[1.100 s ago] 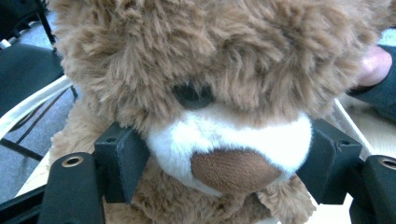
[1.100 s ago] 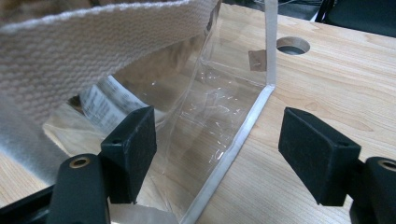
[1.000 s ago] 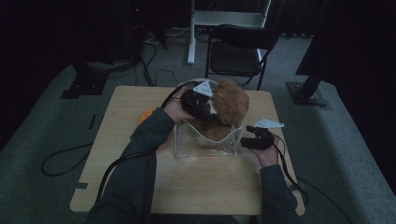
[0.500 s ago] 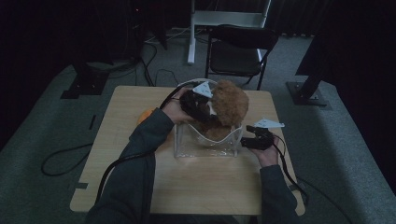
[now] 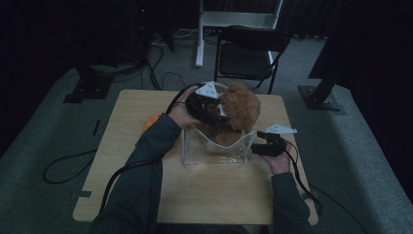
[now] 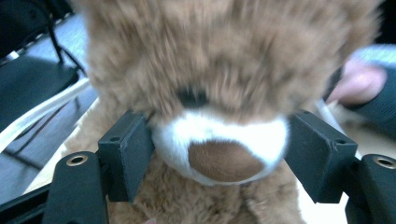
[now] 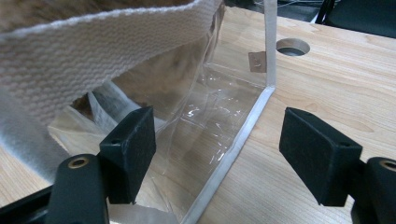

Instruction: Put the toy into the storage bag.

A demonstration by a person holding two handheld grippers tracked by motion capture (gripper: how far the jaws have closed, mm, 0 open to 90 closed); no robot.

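Note:
A brown teddy bear (image 5: 241, 109) stands partly inside a clear plastic bag (image 5: 216, 151) in the middle of the table. My left gripper (image 5: 220, 113) comes from the left, and its pads press both sides of the bear's white muzzle (image 6: 224, 144); the left gripper (image 6: 219, 149) is shut on it. My right gripper (image 5: 255, 146) rests at the bag's right side, open. In the right gripper view, the bag's seamed corner (image 7: 252, 116) lies between the wide jaws of the right gripper (image 7: 217, 135) without being pinched. The bag's white webbing handle (image 7: 93, 42) hangs across the top.
The wooden table (image 5: 209, 195) has a round hole (image 7: 292, 46) near the bag. An orange object (image 5: 150, 121) lies behind the left forearm. A black folding chair (image 5: 248, 48) stands beyond the far edge. Cables trail off the table to the floor.

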